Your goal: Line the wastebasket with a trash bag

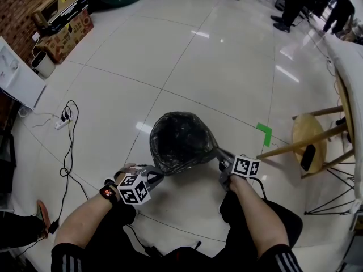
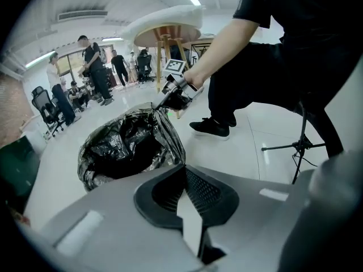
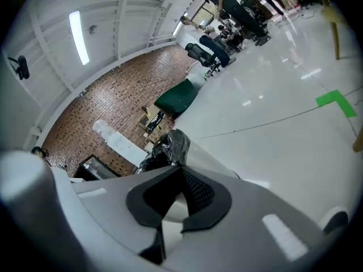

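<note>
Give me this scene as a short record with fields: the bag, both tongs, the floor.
trash bag: black, mouth open, covering the wastebasket
left tongs: shut on the bag's near-left rim
right tongs: shut on the bag's right rim
floor: glossy white tiles, green tape mark
nearby: wooden stool at right

The right gripper (image 3: 182,171), a grey shell with black ribbed pads, fills the lower frame. Its jaws are pressed together on an edge of the crinkled black plastic trash bag (image 3: 170,146), which bunches up just above their tips. A red-brown brick wall (image 3: 108,109) spans the left. Glossy white tiled floor (image 3: 272,140) stretches right, with a green L-shaped tape mark (image 3: 336,102) near the right edge. Black office chairs (image 3: 204,52) stand at upper centre.
</note>
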`<state>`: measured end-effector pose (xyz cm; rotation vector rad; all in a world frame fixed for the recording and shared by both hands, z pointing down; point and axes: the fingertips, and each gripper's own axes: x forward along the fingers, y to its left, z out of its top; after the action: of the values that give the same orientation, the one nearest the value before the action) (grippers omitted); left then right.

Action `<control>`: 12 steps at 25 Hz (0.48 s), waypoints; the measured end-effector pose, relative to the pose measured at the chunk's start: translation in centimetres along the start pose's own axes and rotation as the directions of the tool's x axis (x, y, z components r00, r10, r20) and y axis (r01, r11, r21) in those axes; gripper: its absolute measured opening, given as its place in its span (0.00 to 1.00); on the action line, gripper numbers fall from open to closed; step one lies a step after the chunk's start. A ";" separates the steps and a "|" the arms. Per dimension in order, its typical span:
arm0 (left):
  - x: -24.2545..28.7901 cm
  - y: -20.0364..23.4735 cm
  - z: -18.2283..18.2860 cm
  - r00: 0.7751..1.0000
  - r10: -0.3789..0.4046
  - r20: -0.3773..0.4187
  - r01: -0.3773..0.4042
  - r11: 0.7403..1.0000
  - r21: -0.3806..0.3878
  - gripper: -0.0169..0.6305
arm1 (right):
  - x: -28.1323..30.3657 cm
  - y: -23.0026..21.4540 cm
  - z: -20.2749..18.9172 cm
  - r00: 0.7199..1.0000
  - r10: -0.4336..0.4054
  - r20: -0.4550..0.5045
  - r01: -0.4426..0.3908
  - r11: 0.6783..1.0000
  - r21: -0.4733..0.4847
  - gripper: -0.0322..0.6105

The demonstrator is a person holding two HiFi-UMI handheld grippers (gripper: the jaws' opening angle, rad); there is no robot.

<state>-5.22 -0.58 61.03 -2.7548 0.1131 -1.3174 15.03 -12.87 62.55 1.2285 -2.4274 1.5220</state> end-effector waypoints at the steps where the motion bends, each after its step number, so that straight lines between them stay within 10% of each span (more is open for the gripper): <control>1: 0.3 0.1 -0.2 1.000 0.000 0.001 0.000 1.000 -0.026 0.03 | 0.1 -0.5 -0.5 1.000 -0.001 -0.007 0.001 1.000 -0.001 0.06; 12: 2.7 1.5 -2.2 1.000 0.009 -0.027 -0.016 0.969 -0.246 0.03 | 1.8 -2.7 -5.0 0.984 -0.076 -0.162 0.057 0.991 -0.118 0.08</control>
<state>-5.26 -2.47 64.36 -2.9321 0.3165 -1.4253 13.63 -10.69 67.90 1.1022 -2.3074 1.3887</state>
